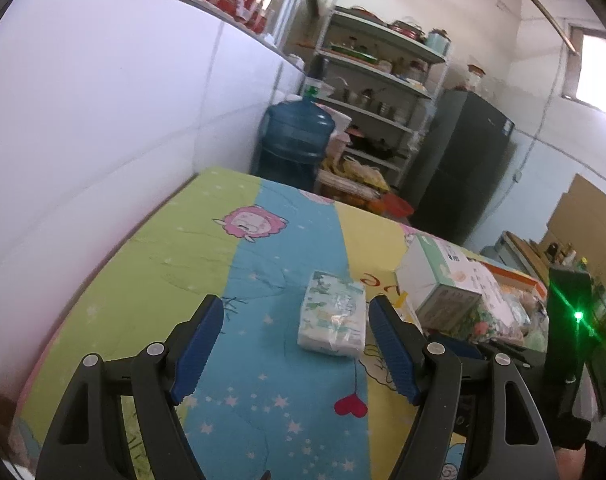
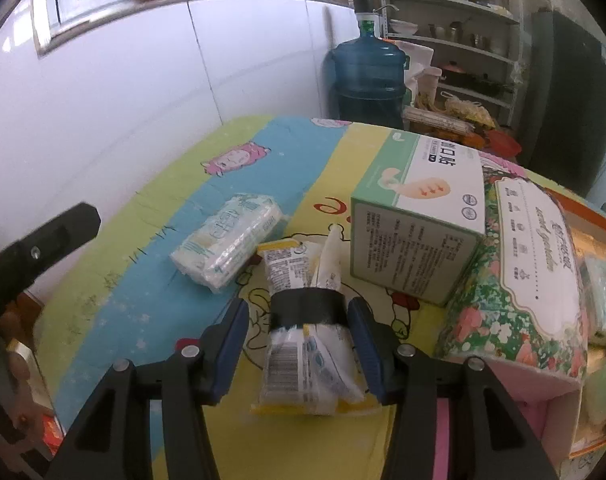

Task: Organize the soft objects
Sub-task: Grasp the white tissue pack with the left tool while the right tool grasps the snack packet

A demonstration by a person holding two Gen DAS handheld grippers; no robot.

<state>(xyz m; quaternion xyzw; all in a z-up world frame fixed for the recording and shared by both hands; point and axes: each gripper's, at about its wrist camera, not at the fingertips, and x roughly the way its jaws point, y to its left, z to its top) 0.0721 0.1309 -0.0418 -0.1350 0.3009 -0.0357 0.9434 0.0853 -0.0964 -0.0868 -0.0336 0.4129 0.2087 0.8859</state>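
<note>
The left claw (image 1: 297, 346) was open and empty over the blue stripe of the bench (image 1: 151, 256), with lots of bare cloth to its left up to the white wall (image 1: 103, 120). A wrapped tissue pack (image 1: 333, 314) lay flat just ahead of it, its long side pointing away, near the green and white box (image 1: 443, 276). The right claw (image 2: 299, 350) had a taped bundle of yellow packets (image 2: 305, 344) between its fingers, pointing away toward the box (image 2: 419, 220), but I could not tell if the pads pressed it.
</note>
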